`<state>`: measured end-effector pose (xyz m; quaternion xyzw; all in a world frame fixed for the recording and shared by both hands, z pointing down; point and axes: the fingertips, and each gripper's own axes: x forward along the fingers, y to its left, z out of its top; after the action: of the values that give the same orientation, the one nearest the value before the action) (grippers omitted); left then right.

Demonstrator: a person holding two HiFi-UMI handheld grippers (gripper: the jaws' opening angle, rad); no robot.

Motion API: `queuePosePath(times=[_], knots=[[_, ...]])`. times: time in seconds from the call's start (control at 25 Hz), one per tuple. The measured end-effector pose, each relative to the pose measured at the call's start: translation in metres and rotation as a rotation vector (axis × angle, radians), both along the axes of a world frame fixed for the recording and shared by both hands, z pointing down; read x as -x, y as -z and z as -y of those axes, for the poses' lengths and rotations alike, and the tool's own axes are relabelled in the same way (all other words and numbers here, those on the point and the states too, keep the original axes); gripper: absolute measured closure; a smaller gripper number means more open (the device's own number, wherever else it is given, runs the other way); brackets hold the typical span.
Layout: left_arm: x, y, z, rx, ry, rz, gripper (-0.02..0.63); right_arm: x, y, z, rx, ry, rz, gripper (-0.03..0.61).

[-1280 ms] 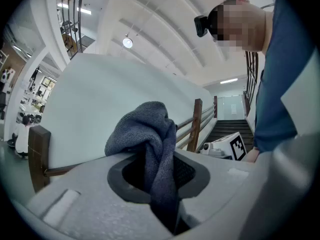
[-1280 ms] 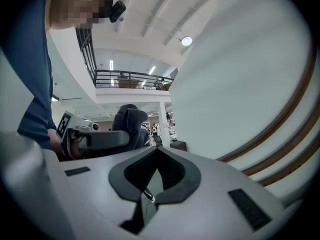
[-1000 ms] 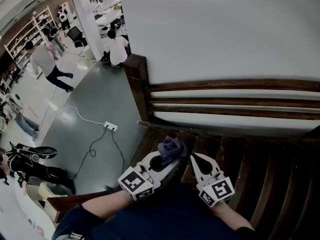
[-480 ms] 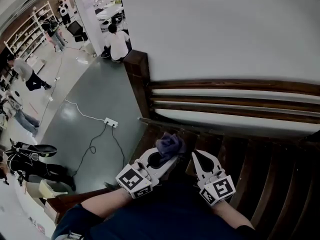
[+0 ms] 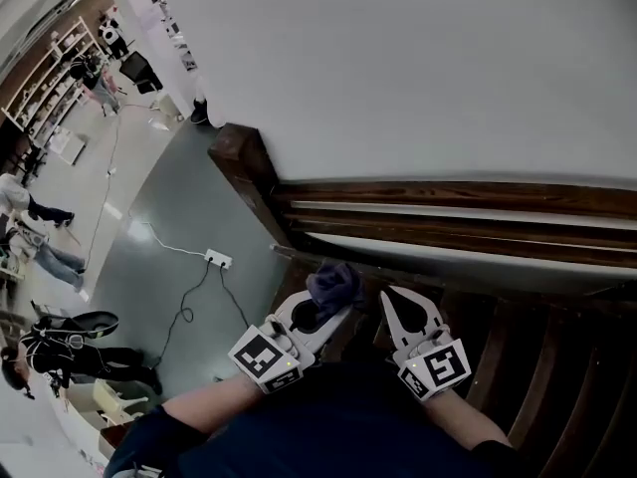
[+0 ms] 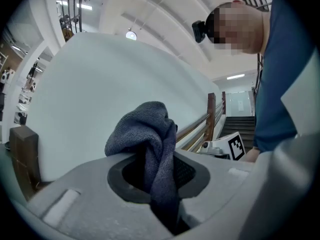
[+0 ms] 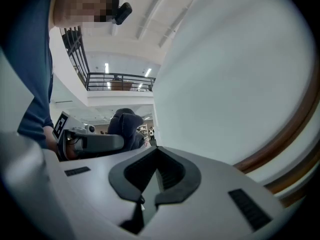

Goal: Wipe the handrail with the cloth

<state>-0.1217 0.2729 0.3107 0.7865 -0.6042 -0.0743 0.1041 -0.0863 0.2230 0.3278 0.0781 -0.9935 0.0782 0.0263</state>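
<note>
A dark brown wooden handrail point(image 5: 458, 196) runs across the head view along a white wall, ending at a square newel post point(image 5: 237, 157) on the left; it also shows at the right edge as handrail point(image 7: 295, 129) and far off as handrail point(image 6: 200, 125). My left gripper point(image 5: 320, 302) is shut on a bunched blue-grey cloth point(image 5: 333, 283), seen close as cloth point(image 6: 150, 144). The cloth hangs just below the rail, apart from it. My right gripper point(image 5: 394, 300) is beside it, shut with nothing between the jaws, right gripper point(image 7: 155, 156).
Dark wooden stair treads point(image 5: 537, 366) lie under me at the right. Below the landing is a grey floor point(image 5: 179, 237) with a power strip and cable point(image 5: 217, 259). Several people stand far off at the left, among shelves.
The view has swung so the post and rail sit lower-left and closer. Both grippers keep their pose, the cloth still held in the left one.
</note>
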Motion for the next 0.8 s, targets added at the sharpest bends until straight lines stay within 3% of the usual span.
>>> queuePosePath(times=[0.32, 0.44, 0.6, 0.8], knots=[[0.005, -0.015, 0.131, 0.030, -0.028, -0.047, 0.535, 0.020, -0.007, 0.133, 0.003, -0.008, -0.034, 0.569], [0.007, -0.028, 0.155, 0.048, -0.053, -0.048, 0.535, 0.023, -0.014, 0.157, 0.017, -0.034, -0.050, 0.569], [0.016, -0.039, 0.186, 0.007, -0.059, -0.073, 0.535, 0.027, -0.033, 0.183, 0.038, -0.078, -0.070, 0.569], [0.025, -0.082, 0.217, 0.062, -0.050, -0.071, 0.535, 0.034, -0.060, 0.205, 0.053, -0.119, -0.095, 0.569]])
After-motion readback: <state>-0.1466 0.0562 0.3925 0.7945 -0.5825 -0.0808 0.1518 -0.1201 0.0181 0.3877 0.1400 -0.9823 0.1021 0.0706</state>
